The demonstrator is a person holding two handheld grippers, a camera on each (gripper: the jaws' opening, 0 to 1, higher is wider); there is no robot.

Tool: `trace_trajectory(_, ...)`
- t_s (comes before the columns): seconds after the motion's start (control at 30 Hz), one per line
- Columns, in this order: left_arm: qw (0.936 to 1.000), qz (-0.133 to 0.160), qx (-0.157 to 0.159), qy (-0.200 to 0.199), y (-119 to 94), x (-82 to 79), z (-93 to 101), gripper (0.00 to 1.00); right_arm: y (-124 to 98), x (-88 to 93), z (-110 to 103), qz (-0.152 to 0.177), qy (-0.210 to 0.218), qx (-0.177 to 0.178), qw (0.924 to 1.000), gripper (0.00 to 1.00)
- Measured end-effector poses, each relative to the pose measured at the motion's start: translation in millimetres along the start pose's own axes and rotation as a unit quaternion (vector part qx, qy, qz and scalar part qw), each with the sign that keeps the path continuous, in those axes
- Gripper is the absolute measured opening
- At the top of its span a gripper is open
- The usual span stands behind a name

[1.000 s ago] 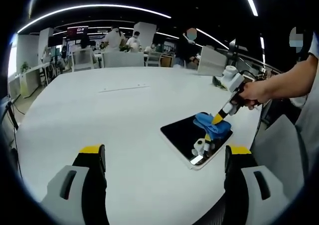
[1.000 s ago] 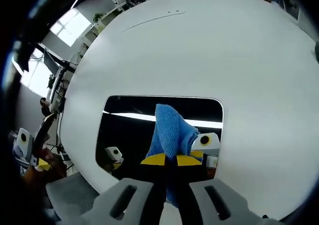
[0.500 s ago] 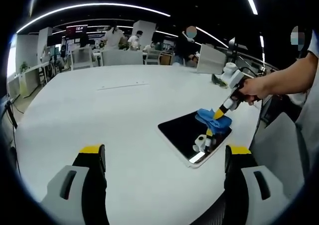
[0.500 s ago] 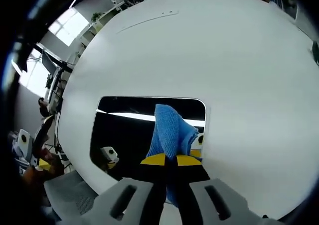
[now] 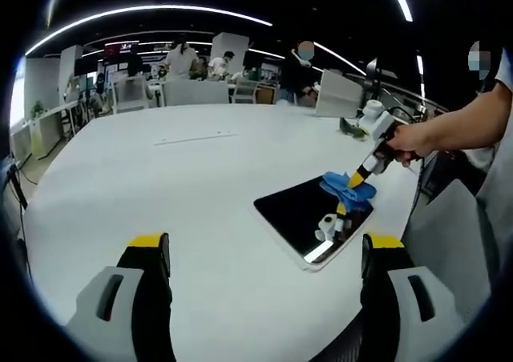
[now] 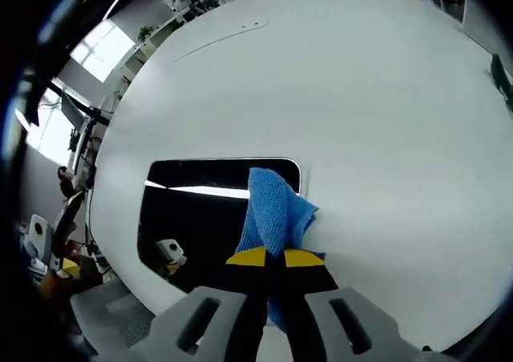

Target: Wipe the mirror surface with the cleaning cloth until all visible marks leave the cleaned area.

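Note:
A dark rectangular mirror (image 5: 309, 218) (image 6: 200, 214) with a pale rim lies flat on the white table (image 5: 200, 194). My right gripper (image 6: 277, 259) (image 5: 355, 175) is shut on a blue cleaning cloth (image 6: 274, 210) (image 5: 348, 187), which presses on the mirror's far corner and hangs partly over its rim onto the table. A person's hand (image 5: 401, 146) holds that gripper. My left gripper (image 5: 264, 254) hovers open over the table, near the mirror's front edge, with nothing between its fingers. The mirror reflects ceiling lights and the right gripper.
The round white table (image 6: 361, 98) stretches wide beyond the mirror. People, chairs (image 5: 132, 94) and desks stand in the background past its far edge. A grey chair (image 5: 453, 234) sits at the right of the table.
The right gripper has slid the cloth across the mirror to its far corner, so the cloth now overlaps the rim. The left gripper has held still.

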State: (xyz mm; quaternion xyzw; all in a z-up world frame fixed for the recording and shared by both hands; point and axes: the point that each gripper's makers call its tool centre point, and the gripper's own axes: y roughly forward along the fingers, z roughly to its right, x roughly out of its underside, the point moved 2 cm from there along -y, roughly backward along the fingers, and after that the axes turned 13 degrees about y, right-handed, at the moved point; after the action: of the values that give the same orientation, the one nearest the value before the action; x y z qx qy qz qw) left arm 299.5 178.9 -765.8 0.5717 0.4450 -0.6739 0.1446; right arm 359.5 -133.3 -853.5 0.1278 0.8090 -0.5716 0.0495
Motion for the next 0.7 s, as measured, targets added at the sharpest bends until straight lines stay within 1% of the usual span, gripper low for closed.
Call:
trace_trajectory(0.2, 1.0000, 0.001, -0.002, 0.000, -0.5, 0.2, 0.3, 0.99, -1.0, -1.3, 7.8, 0.002, -0.007, 0.012, 0.9999, 0.00)
trace_trajectory(0.57, 1.0000, 0.000, -0.010, 0.002, -2.8, -0.6, 0.4, 0.99, 0.6, -0.9, 8.4, 0.008, -0.006, 0.016, 0.9998, 0.00)
trace_trajectory(0.7, 0.9999, -0.003, -0.012, 0.006, -4.2, -0.2, -1.9, 0.99, -1.5, 1.7, 5.5, 0.012, -0.013, 0.018, 0.9997, 0.00)
